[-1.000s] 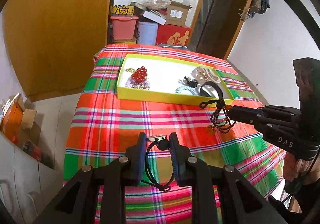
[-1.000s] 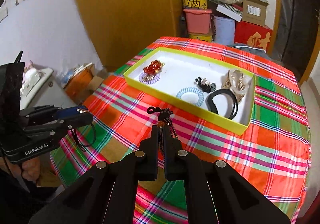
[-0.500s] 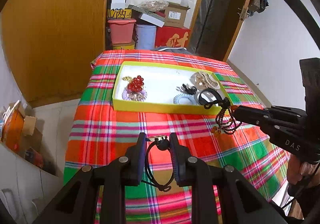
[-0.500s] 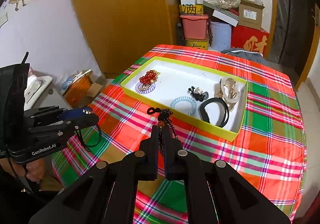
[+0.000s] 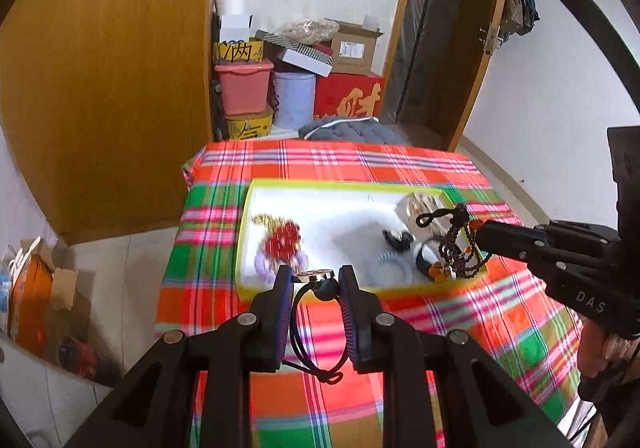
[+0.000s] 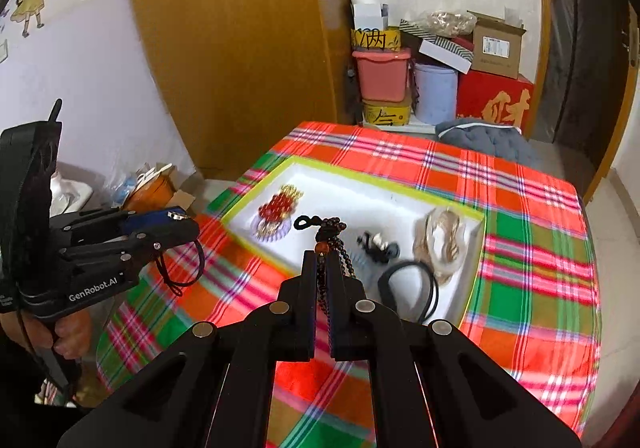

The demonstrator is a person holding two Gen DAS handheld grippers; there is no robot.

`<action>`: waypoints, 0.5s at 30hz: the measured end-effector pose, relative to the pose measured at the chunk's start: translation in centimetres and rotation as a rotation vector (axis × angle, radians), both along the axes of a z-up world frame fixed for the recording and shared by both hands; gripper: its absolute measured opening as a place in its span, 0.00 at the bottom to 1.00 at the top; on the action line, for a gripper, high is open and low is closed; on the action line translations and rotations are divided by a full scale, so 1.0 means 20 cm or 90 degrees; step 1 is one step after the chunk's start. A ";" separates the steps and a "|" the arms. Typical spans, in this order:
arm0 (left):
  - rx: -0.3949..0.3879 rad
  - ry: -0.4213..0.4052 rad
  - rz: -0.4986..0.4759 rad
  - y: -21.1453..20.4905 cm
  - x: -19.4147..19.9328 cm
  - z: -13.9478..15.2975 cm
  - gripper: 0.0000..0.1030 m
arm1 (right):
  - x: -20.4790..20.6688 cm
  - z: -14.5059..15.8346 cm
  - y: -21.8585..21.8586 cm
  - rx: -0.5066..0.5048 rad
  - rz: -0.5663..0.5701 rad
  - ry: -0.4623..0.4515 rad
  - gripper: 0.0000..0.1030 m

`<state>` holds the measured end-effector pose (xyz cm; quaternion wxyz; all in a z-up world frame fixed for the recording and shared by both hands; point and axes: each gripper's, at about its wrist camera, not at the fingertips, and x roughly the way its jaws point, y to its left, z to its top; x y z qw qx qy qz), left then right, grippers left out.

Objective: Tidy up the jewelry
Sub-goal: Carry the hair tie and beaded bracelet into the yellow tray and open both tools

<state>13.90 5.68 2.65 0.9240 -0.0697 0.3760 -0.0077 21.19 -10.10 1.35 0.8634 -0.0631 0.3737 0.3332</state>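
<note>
Two pieces are held above the plaid-covered desk (image 6: 532, 248), and the step in hand appears to be the carrying of both toward the yellow-rimmed tray (image 6: 478, 248). The left tongs (image 5: 316, 284) are closed part-way, only as far as the piece allows, on a black cord with a gold disc (image 5: 314, 275); the disc sits at the tips and the cord loop hangs down between the fingers. The right tongs (image 6: 322, 260) are closed almost fully on a dark beaded bracelet (image 6: 340, 244), whose knotted loop stands just ahead of the tips while the strands hang below.

The tray lies ahead of and below both tongs. In it, ahead of the left tongs, a red bead cluster (image 5: 282, 242) is seen; ahead and to the right of the right tongs lie a black hair band (image 6: 408, 288) and a pale clip (image 6: 440, 240).

The next move is judged to call for lowering each piece over a bare white patch of the tray, clear of the pieces already there, before the tongs are opened.
</note>
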 end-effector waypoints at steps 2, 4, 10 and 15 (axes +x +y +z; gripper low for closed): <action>0.003 -0.004 -0.003 0.01 0.06 0.01 0.23 | 0.05 0.00 0.02 -0.006 -0.001 -0.004 0.03; 0.008 -0.007 -0.006 0.02 0.12 0.02 0.23 | 0.10 -0.01 0.04 -0.012 -0.002 -0.006 0.03; 0.011 -0.009 -0.022 0.04 0.31 0.01 0.23 | 0.27 -0.07 0.07 -0.020 -0.018 0.005 0.03; 0.012 -0.006 -0.038 0.02 0.46 -0.04 0.23 | 0.39 -0.13 0.08 -0.023 -0.032 0.015 0.03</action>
